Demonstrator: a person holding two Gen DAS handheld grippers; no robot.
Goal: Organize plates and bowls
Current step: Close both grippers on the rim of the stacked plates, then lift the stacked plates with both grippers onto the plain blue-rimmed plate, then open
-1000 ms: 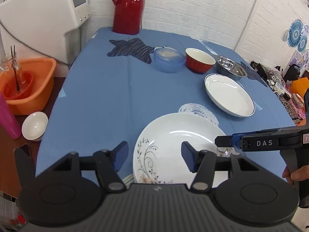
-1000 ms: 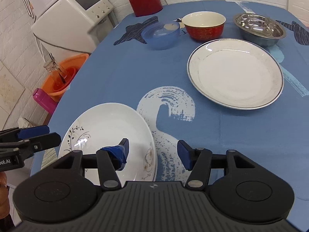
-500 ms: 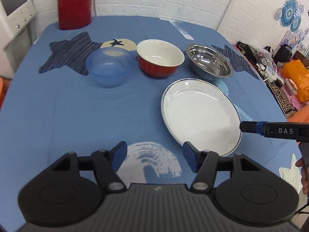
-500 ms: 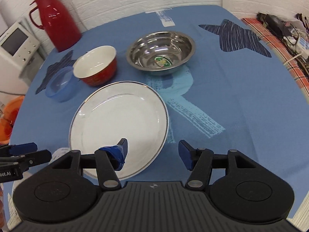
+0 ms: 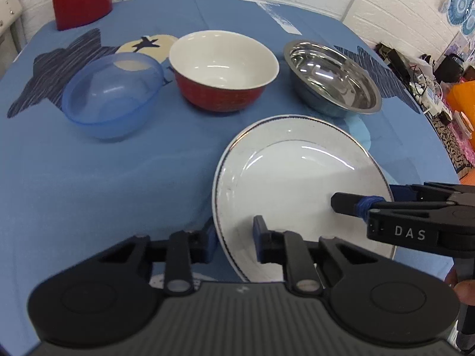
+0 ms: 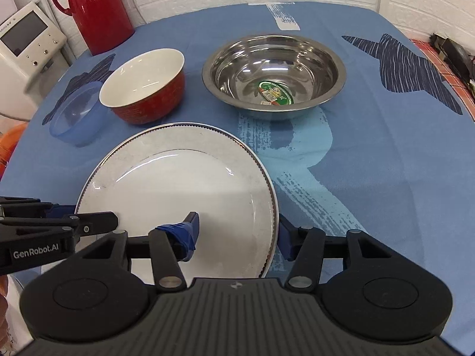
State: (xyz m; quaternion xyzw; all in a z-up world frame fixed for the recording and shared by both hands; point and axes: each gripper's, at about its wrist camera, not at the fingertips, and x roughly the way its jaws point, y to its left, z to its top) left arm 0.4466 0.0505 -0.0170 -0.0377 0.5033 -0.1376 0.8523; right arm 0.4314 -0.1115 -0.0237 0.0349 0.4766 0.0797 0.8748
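Right wrist view: the white plate (image 6: 178,190) lies flat on the worktop (image 6: 371,163), before the bowls. Both the right gripper (image 6: 236,231) and left gripper (image 5: 233,237) straddle its rim, jaws apart. It looks stiff, glossy, breakable; grip the raised rim firmly.

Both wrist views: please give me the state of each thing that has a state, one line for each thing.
White plate: flat on the blue tablecloth, empty, rim between the fingers of both tools.
Red bowl: upright, empty.
Steel bowl: upright, only a sticker inside.
Blue plastic bowl: upright, empty.
Red jug: standing; top out of view.
Left tool: open around the plate rim.
Right tool: open around the plate rim.
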